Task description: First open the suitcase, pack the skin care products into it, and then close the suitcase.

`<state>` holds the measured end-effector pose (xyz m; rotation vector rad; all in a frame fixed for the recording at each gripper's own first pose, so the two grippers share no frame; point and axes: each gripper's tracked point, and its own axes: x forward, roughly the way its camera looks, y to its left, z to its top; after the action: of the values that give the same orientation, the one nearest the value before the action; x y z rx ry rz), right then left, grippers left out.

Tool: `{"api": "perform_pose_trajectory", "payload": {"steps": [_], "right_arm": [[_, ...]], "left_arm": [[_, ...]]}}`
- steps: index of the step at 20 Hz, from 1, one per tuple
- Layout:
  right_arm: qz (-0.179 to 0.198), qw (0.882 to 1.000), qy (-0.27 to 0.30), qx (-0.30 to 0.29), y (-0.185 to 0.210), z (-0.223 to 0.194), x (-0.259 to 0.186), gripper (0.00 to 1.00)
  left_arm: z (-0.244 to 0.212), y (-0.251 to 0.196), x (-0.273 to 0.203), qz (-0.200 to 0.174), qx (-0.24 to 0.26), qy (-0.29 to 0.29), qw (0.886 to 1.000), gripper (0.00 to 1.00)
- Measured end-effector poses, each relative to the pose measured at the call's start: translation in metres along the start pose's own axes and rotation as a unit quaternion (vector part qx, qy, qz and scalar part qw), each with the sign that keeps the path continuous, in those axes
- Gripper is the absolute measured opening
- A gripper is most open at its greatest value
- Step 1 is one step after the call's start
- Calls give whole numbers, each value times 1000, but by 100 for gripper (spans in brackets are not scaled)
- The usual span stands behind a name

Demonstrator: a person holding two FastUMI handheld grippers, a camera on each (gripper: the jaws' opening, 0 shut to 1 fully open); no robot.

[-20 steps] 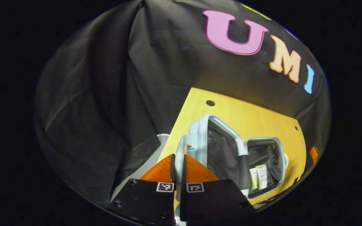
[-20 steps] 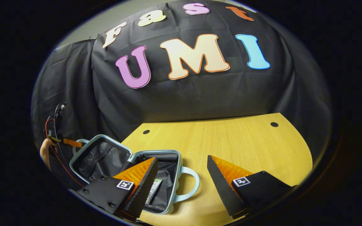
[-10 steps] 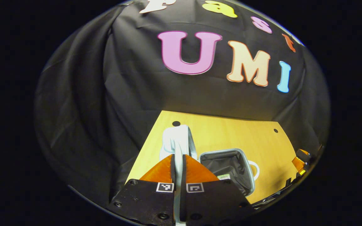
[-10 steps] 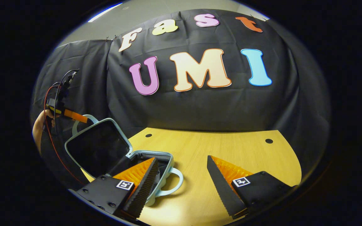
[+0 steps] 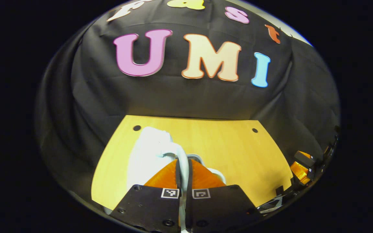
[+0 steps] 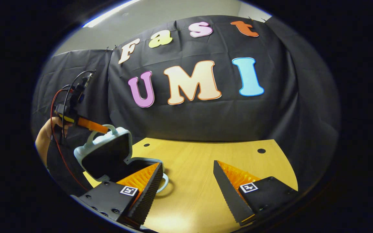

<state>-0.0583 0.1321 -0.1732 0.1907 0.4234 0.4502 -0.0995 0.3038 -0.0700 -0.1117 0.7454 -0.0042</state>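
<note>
Suitcase (image 6: 108,155) sits half-shut on my yellow table (image 6: 206,168), lid tilted over its base. My left gripper (image 5: 182,168) pinches the lid handle (image 5: 181,158); my right gripper (image 6: 186,184) hangs spread beside the case, above bare tabletop.

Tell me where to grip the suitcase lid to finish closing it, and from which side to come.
Grip the lid's loop handle, as the left gripper does now, fingers shut across the thin bar. The lid stands half raised over the base, handle on its free edge opposite the hinge, so coming from above and behind it probably gives the most leverage to swing it down.
</note>
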Motion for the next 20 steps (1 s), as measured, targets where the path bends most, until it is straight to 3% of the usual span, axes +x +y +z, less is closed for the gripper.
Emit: {"api": "perform_pose_trajectory", "payload": {"steps": [9,17,20], "right_arm": [[-43,999,6,7,-51,-6,-34,98],[-69,997,12,11,-99,-20,-55,98],[-76,997,4,12,-127,-21,-61,98]], "left_arm": [[-55,-68,62,-34,-14,39,999,0],[-123,-106,103,-5,2,75,997,4],[-139,-126,110,6,2,67,998,12]]}}
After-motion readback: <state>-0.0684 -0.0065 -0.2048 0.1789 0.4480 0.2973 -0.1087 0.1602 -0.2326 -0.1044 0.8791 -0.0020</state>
